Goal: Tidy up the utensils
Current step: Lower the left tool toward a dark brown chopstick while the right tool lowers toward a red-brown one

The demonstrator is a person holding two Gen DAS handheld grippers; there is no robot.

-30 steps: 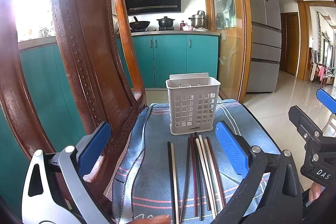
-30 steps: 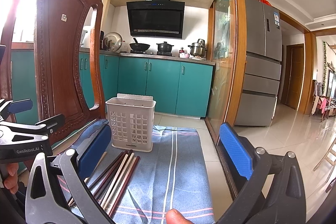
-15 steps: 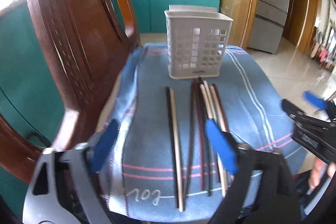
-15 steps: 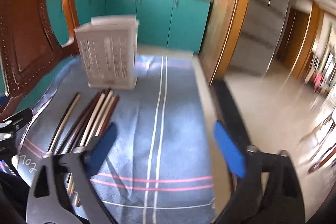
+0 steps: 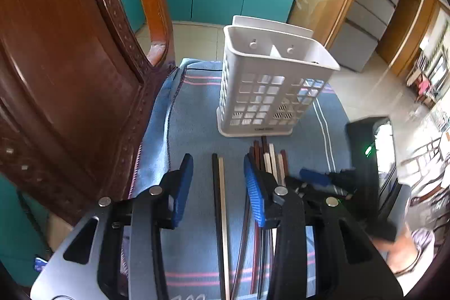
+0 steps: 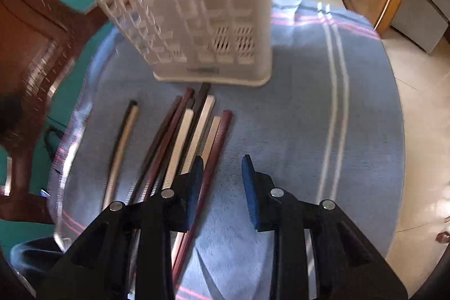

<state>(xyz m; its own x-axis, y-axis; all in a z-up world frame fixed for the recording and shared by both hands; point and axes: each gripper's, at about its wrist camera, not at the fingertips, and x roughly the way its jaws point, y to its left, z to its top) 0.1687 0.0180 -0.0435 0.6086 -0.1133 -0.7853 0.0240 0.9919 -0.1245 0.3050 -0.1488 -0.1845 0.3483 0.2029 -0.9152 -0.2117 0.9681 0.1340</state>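
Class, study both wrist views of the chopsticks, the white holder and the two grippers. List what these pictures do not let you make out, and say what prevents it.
- Chopsticks: near ends cut off by the left view's bottom edge; exact count unclear, since the left gripper covers the bundle.
- Holder: inside unseen in the right view; motion blur, top cropped.
- Right gripper, jaws closing: contact with the maroon chopstick unclear.
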